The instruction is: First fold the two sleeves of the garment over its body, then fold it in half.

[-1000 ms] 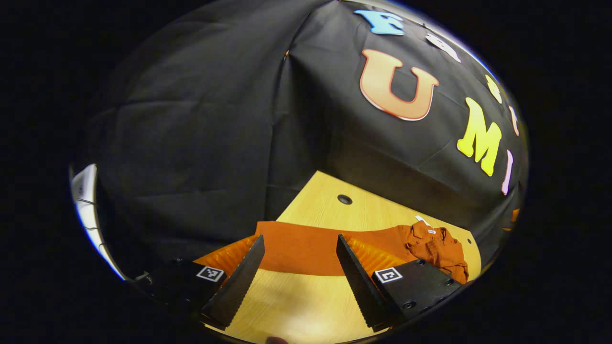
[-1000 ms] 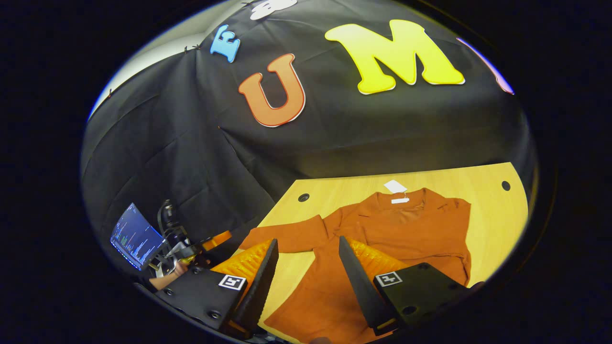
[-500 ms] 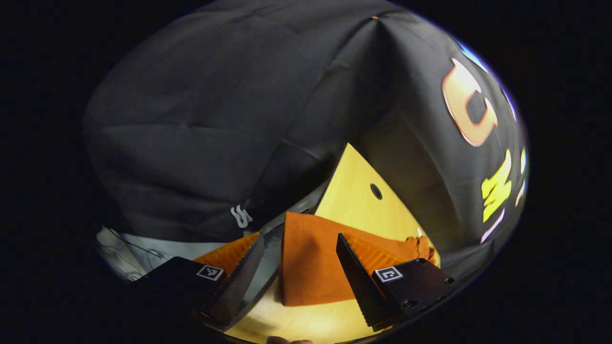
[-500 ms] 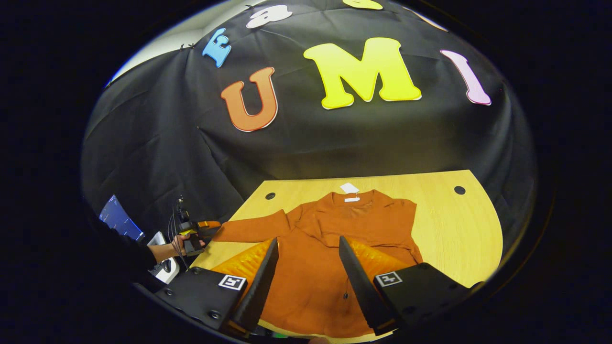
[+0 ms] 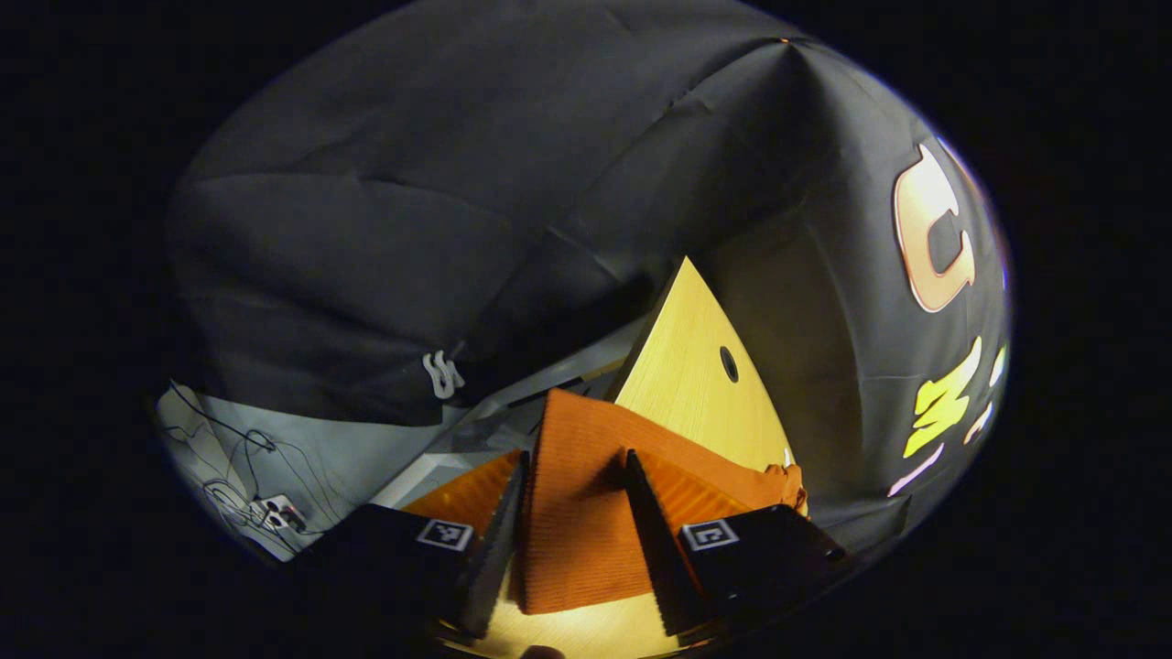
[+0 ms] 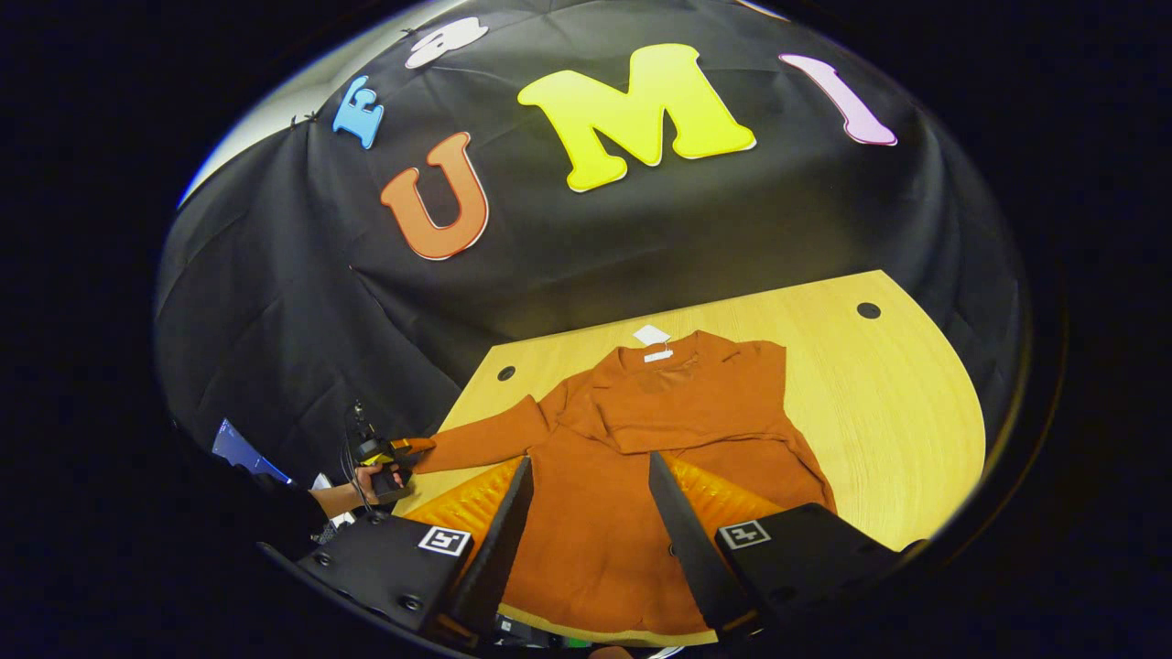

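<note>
On table (image 6: 897,403) we see orange garment (image 6: 696,412) spread flat, collar toward booth wall. Left of garment body: left gripper (image 6: 389,455), in person's hand (image 6: 366,476), at sleeve (image 5: 577,513) cuff; we can't tell if fingers press. Near garment hem: right gripper (image 6: 586,531) fingers apart, holding nothing.

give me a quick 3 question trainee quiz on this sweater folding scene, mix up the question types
1. True or false: both sleeves of the orange garment already lie folded over its body.
2. Multiple choice: the left claw is A) gripping the white tag, B) closing around the cuff of the outstretched sleeve, C) resting on bare table.
3. Fill in: the right claw hovers over the garment's lower body with its jaws ____.

Key: 1 false, one sleeve lies stretched out toward the table edge. 2 B. 3 open.
</note>
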Demonstrator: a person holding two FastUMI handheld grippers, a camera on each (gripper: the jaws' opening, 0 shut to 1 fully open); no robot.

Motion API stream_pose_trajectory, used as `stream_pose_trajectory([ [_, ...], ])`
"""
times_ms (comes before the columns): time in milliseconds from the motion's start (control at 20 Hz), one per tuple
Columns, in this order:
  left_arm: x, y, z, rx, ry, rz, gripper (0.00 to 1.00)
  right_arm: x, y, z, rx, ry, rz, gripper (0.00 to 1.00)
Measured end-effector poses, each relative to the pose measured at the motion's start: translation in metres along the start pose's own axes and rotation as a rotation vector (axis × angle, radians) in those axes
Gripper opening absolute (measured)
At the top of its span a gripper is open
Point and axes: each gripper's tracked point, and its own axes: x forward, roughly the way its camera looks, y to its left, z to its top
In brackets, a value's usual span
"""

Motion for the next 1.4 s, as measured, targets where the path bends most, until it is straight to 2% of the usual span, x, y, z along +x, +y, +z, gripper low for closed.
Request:
stream_pose_trajectory([
  [50,0.000,0.002,0.007,0.044,-0.021,0.028,0.48,0.000,-0.002,0.000,0.006,0.000,-0.001,0.82],
  [100,-0.002,0.002,0.013,0.078,-0.055,0.060,0.34,0.001,-0.004,0.000,0.007,-0.003,-0.004,0.83],
  [150,-0.004,-0.004,0.018,0.090,-0.075,0.055,0.19,0.000,-0.005,0.000,-0.001,-0.005,-0.007,0.82],
  [200,-0.007,-0.023,0.016,0.088,-0.071,0.007,0.05,0.000,-0.004,-0.002,-0.012,-0.004,-0.007,0.82],
  [250,-0.009,-0.036,0.011,0.101,-0.061,-0.013,0.04,-0.003,-0.002,-0.001,-0.027,-0.007,0.001,0.83],
  [300,-0.010,-0.043,0.009,0.127,-0.058,-0.019,0.03,-0.004,0.002,0.001,-0.045,-0.013,0.010,0.76],
  [350,-0.011,-0.054,0.008,0.147,-0.061,-0.035,0.03,-0.008,0.006,0.003,-0.066,-0.024,0.022,0.76],
  [400,-0.014,-0.074,0.007,0.162,-0.061,-0.067,0.03,-0.008,0.008,0.005,-0.078,-0.032,0.030,0.83],
  [450,-0.019,-0.095,0.006,0.183,-0.064,-0.094,0.03,-0.011,0.010,0.008,-0.085,-0.043,0.040,0.83],
  [500,-0.025,-0.117,0.006,0.210,-0.073,-0.114,0.03,-0.013,0.009,0.009,-0.088,-0.056,0.042,0.76],
  [550,-0.033,-0.145,0.004,0.235,-0.076,-0.148,0.03,-0.017,0.007,0.012,-0.084,-0.071,0.045,0.83],
  [600,-0.039,-0.169,0.001,0.260,-0.079,-0.170,0.03,-0.020,0.004,0.015,-0.075,-0.088,0.046,0.83],
  [650,-0.046,-0.196,-0.003,0.294,-0.083,-0.193,0.03,-0.023,0.002,0.018,-0.062,-0.108,0.047,0.89],
  [800,-0.065,-0.292,-0.026,0.403,-0.093,-0.292,0.03,-0.039,-0.011,0.026,-0.044,-0.164,0.050,0.88],
  [900,-0.072,-0.348,-0.050,0.454,-0.079,-0.362,0.03,-0.060,-0.026,0.029,-0.030,-0.194,0.044,0.88],
  [1150,-0.066,-0.464,-0.128,0.531,0.007,-0.466,0.03,-0.119,-0.082,0.041,-0.004,-0.303,-0.029,0.88],
  [1400,-0.046,-0.545,-0.243,0.625,0.139,-0.555,0.03,-0.167,-0.145,0.045,0.098,-0.368,-0.131,0.88],
])
